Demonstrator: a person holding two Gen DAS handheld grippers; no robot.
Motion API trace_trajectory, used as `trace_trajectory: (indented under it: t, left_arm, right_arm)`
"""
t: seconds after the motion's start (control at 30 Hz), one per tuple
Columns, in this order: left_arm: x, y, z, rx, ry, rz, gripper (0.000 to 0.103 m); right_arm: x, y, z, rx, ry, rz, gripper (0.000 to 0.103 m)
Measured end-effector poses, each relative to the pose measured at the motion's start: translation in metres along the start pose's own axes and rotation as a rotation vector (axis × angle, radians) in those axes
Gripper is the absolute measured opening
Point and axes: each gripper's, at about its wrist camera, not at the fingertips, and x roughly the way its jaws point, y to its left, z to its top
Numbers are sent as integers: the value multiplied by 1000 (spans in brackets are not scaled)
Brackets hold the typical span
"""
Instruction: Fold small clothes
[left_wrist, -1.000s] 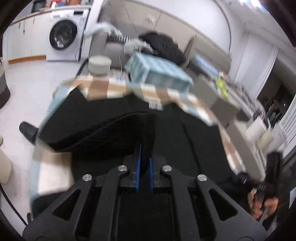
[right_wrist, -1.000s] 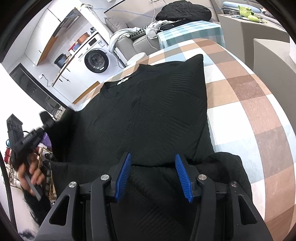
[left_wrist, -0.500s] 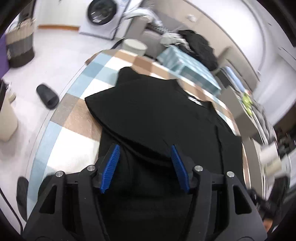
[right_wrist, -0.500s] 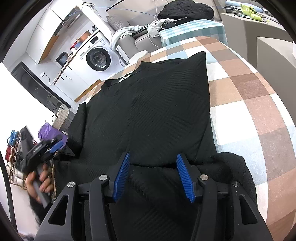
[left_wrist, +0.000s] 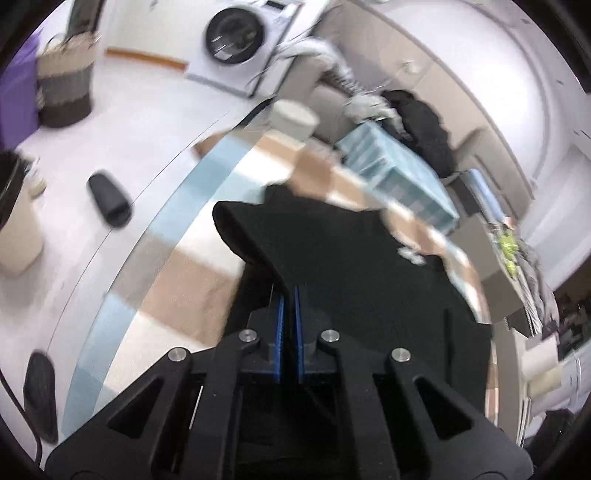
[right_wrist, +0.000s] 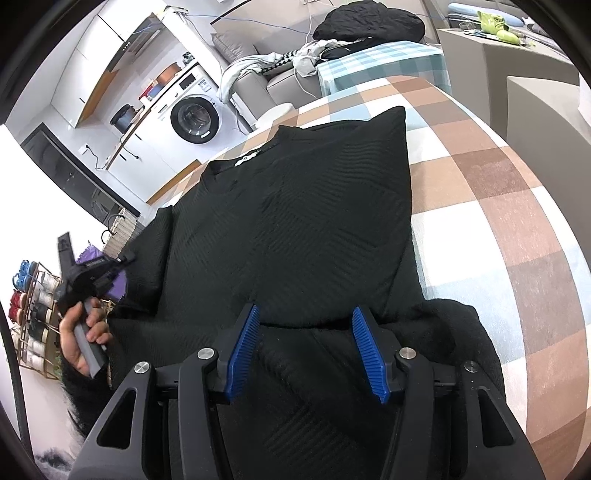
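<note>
1. The left gripper (left_wrist: 289, 295) has its blue pads pressed together on a fold of the black sweater (right_wrist: 314, 229), pinching the cloth right at its tips; the fabric rises in a ridge toward them.
2. The right gripper (right_wrist: 308, 345) hovers with jaws spread halfway just above the sweater's near hem, nothing between the pads, cloth lying below them.
3. The sweater lies flat on the checked tablecloth (right_wrist: 498, 192), stretching away from both grippers, its right side already turned in to a straight edge and the collar label at the far end.
4. Judged from this, the step in hand is carrying the left side over the body; it would go best with the pinch kept firm, the fold lifted low, and laid parallel to the straight right edge.
5. To the left of the left gripper the table edge (left_wrist: 155, 236) curves close, so a drag outward risks pulling cloth off it.
6. To the right of the right gripper, bare cloth offers open room.
7. Farther off stand a washing machine (left_wrist: 240, 40) and a cluttered sofa (right_wrist: 258, 79), well apart.
</note>
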Motion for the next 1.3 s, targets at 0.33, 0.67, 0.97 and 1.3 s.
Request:
trace_trajectory:
  t: [0.33,0.67,0.97,1.3]
  left_arm:
    - [-6,-89,1,171,75,-179,45]
    - [-21,6,-40,159,118,159,54]
    - [-19,19,-67,193,152,145,16]
    - [-1,-1,-65,204,162,117,4]
  right_arm:
    - [-19,6,7,-51,-43,-37,54]
    - [-15,-34,39,-21,-4,-112,62]
    - [40,-36,59,-50,78,-151,29]
    - [54,-40,89,-55,11,-247,9]
